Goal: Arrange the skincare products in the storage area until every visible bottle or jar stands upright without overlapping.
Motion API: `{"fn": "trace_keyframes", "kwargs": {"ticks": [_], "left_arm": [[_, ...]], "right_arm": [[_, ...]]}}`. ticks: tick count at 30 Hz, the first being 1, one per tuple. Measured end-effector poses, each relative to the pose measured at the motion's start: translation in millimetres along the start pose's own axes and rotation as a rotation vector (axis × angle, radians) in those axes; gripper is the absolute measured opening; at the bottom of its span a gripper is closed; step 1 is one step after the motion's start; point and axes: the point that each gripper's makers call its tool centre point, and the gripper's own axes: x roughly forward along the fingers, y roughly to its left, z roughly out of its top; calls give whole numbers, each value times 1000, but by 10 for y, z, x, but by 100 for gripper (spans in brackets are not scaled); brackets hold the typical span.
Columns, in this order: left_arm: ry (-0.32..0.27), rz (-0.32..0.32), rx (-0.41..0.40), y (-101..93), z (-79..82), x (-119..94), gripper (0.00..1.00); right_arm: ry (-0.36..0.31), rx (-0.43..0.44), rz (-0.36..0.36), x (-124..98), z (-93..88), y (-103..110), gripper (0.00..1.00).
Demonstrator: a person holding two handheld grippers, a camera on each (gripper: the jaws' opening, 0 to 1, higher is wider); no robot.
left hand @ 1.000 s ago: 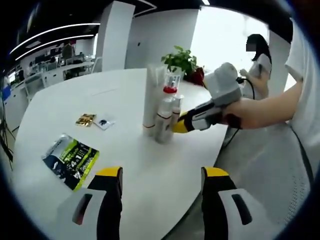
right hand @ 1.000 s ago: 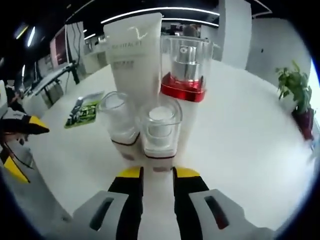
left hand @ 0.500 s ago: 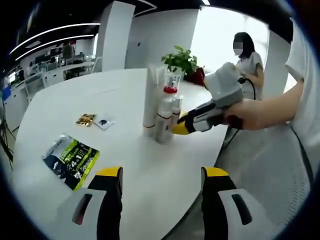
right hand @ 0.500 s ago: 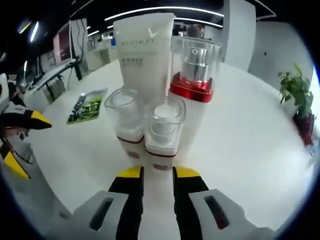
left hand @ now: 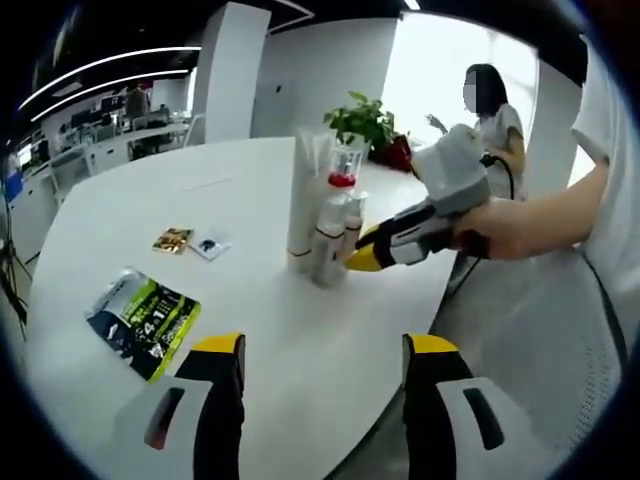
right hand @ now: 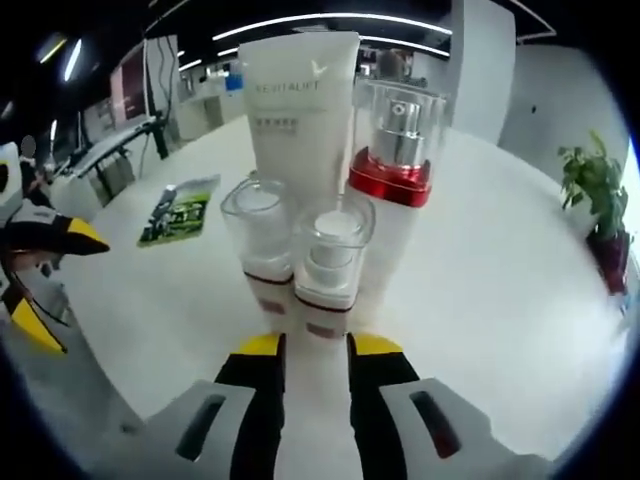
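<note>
White round table [left hand: 130, 210] in an open office holds a tight cluster of four skincare items: tall tube [right hand: 302, 110], red-collared pump bottle [right hand: 396, 170], and two small clear-capped bottles [right hand: 262, 235] [right hand: 332, 250], all upright, side by side, none stacked. Over the last second the right gripper [right hand: 311, 352] has backed off slightly, so the cluster sits a bit further from its jaws (tube text now fully readable); looks like the arranging is about done. Right jaws are nearly closed, narrow gap, nothing between them. In the left gripper view it hovers just beside the cluster, hand [left hand: 505, 225] on its handle, forearm level. Left gripper [left hand: 318, 345] hangs back near the table edge, jaws wide apart, holding nothing. Green packet [left hand: 142, 317] lies flat, well apart
</note>
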Motion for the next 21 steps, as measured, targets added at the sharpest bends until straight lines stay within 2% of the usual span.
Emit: {"fn": "trace_keyframes", "kwargs": {"ticks": [3,9,11,16,21], "left_arm": [[0,5,-1,7,3,-3,57],[-6,5,0,-15,20,-16,58],[-7,9,-1,-20,30,-41,58],[-20,17,-9,-35,72,-111,59],[-22,36,-9,-28,101,-190,62]], "right_arm": [[-11,25,0,-61,5,-47,31],[-23,33,1,-168,-15,-99,34],[-56,39,44,-177,13,-48,36],[-81,7,66,-285,42,-34,48],[-128,-5,73,-390,117,-74,52]]}}
